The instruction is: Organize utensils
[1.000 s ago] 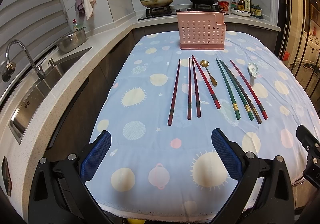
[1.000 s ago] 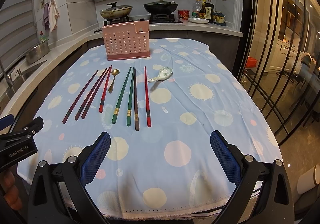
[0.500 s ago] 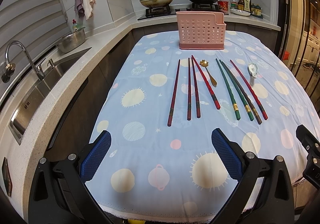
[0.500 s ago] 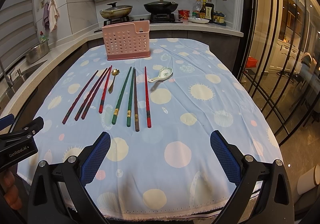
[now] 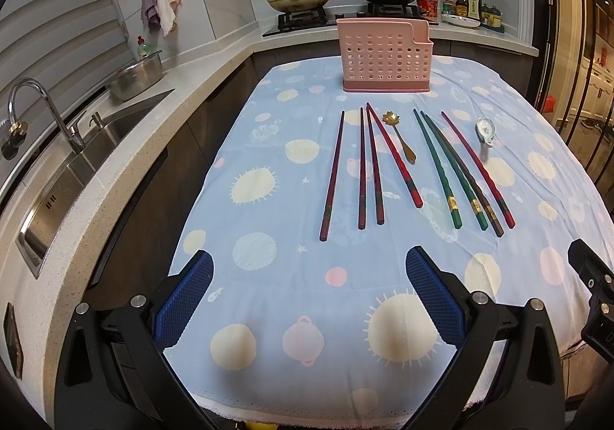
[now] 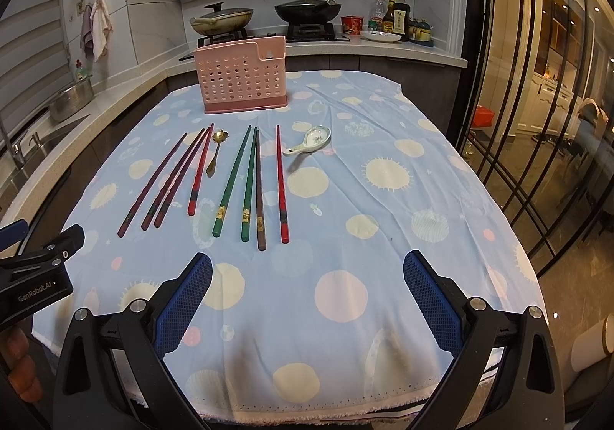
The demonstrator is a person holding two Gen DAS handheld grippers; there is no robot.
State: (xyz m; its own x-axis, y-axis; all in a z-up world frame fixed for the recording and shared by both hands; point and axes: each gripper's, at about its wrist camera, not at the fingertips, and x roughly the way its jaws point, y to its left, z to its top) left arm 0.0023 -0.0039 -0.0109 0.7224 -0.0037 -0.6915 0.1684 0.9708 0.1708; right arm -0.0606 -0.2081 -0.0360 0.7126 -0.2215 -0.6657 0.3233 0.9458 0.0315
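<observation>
**Waiting at the near edge, nothing picked up**

Hovering over the near hem of the cloth [image 5: 268,276], the left gripper [image 5: 307,299] has its blue pads [image 5: 184,299] spread wide with nothing between them; the right gripper [image 6: 307,299] is likewise wide open and empty. Both sit well short of the utensils, which reads as a starting stance: jaws ready, each camera taking in the whole layout before a first reach.

Past the grippers, the chopsticks lie side by side, thick ends toward the person and tips toward the far end, so a handle end can be pinched from the near side. On the left lie four reddish ones: three dark red chopsticks [image 5: 360,169] and a brighter red chopstick [image 5: 395,157] angled beside them. The gold spoon [image 5: 399,134] lies between the two groups. To the right come two green chopsticks [image 5: 437,169], a brown chopstick [image 6: 259,192] close against them and another red chopstick [image 6: 281,184] just beside. The ceramic spoon [image 6: 311,140] rests a little farther right, bowl up.

Beyond all of these the pink holder [image 5: 383,58] stands upright, apart from the utensils and open at the top. It appears empty, though its inside is hidden. I judge it the destination, with every piece still to go in.
</observation>
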